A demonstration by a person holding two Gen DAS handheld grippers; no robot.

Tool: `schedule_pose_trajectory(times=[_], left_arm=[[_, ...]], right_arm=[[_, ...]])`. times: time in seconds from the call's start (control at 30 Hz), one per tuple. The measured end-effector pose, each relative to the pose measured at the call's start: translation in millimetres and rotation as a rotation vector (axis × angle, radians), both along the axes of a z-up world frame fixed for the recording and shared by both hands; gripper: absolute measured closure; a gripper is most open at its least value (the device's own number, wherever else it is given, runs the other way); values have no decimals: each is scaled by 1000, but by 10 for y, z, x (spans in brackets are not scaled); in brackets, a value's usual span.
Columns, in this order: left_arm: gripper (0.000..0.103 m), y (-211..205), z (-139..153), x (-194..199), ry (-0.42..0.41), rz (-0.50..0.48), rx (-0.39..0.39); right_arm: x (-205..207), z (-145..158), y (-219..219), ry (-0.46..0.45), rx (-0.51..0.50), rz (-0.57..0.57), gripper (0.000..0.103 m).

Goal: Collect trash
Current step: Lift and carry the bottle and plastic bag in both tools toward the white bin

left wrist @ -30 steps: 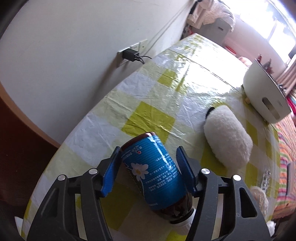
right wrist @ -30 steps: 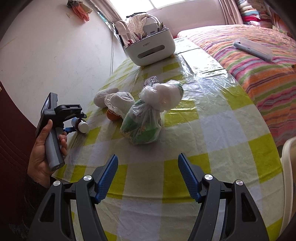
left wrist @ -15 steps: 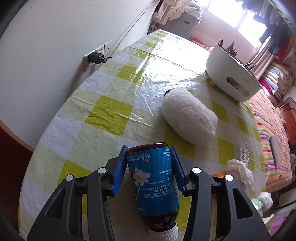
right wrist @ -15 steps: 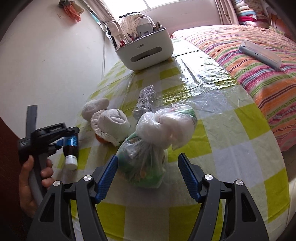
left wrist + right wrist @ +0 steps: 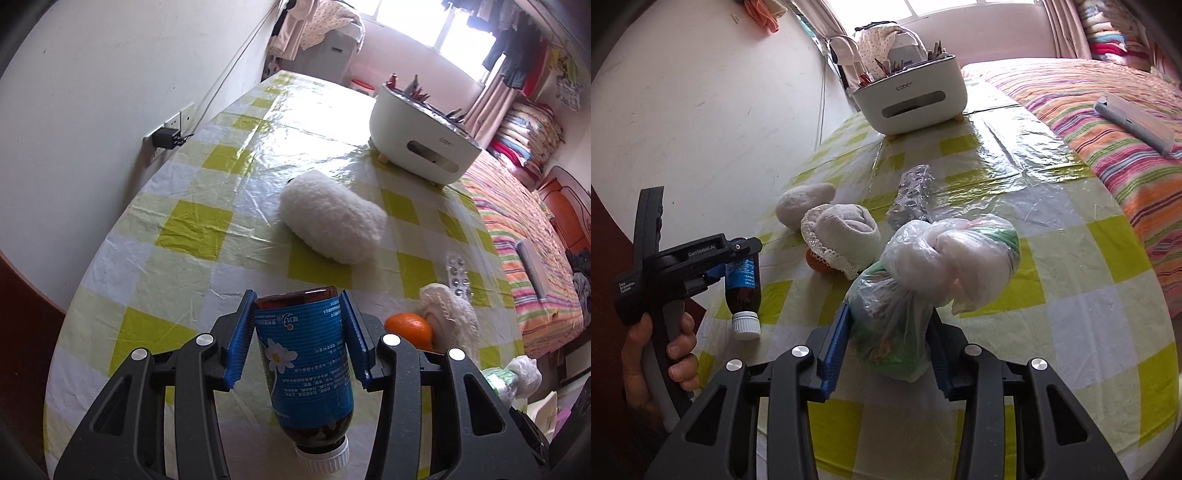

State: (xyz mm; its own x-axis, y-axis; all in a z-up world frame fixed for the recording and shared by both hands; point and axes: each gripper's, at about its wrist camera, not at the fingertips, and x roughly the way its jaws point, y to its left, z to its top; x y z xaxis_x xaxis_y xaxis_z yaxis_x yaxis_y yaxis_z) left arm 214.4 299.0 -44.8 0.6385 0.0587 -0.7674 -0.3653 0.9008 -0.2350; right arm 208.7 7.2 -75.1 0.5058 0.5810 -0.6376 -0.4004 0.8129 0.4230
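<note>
At the left, a brown bottle [image 5: 308,363] with a blue label is clamped between the blue pads of the left gripper [image 5: 301,334], white cap toward the camera, raised above the checked tablecloth [image 5: 192,229]. Beyond it lie a white fluffy object [image 5: 332,227] and an orange [image 5: 410,329]. To the right, a knotted plastic bag of trash [image 5: 905,295] is enclosed by the right gripper [image 5: 886,339], whose jaws are closing, both pads touching its sides. A white caddy [image 5: 912,98] is seen at the far end.
</note>
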Motion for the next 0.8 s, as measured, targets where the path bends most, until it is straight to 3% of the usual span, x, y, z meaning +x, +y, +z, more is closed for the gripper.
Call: schedule_pose_trajectory(times=[0.8], left_arm=[[60,-498,334,-274,-89,-92,32]], right_arm=[[-351,224,-447,-88,50,-53,64]])
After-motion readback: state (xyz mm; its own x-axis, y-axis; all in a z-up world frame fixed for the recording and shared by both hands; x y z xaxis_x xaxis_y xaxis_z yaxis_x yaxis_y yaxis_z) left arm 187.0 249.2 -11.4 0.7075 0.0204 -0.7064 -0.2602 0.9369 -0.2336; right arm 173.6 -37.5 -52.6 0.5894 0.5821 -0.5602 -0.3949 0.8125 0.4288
